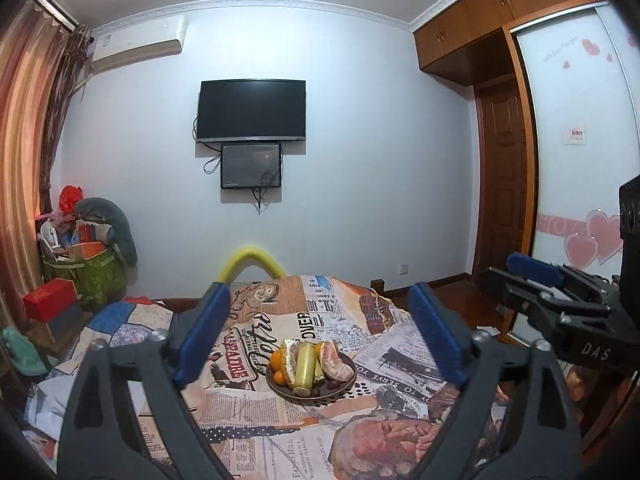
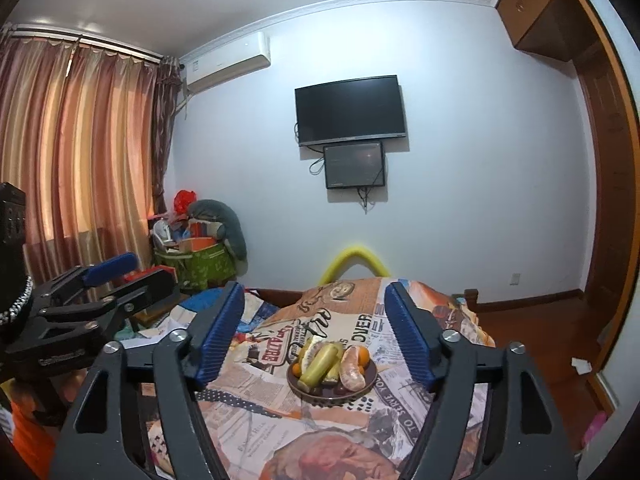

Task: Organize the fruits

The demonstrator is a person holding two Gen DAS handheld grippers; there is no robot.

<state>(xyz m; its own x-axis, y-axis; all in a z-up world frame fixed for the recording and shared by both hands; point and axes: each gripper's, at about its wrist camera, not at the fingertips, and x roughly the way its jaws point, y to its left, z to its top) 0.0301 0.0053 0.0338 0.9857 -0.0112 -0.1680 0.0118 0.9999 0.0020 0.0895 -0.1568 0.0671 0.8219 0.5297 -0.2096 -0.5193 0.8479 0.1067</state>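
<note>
A dark round plate [image 1: 349, 380] sits on a newspaper-print cloth and holds a pile of fruit: a yellow-green long fruit [image 1: 305, 368], a peeled citrus half [image 1: 333, 361], a small orange [image 1: 277, 360] and pale peeled segments. The same plate [image 2: 373, 376] shows in the right wrist view with the long fruit [image 2: 320, 364] and the peeled citrus [image 2: 352, 370]. My left gripper [image 1: 320, 336] is open and empty, held above and short of the plate. My right gripper [image 2: 316, 332] is open and empty, also short of the plate. Each gripper shows at the other view's edge.
The cloth [image 1: 280, 440] covers a raised surface with a yellow foam loop [image 1: 252, 260] at its far end. A green bag of clutter [image 1: 88, 276] and a red box [image 1: 50, 300] stand at the left. Wooden floor and a wardrobe [image 1: 580, 160] lie to the right.
</note>
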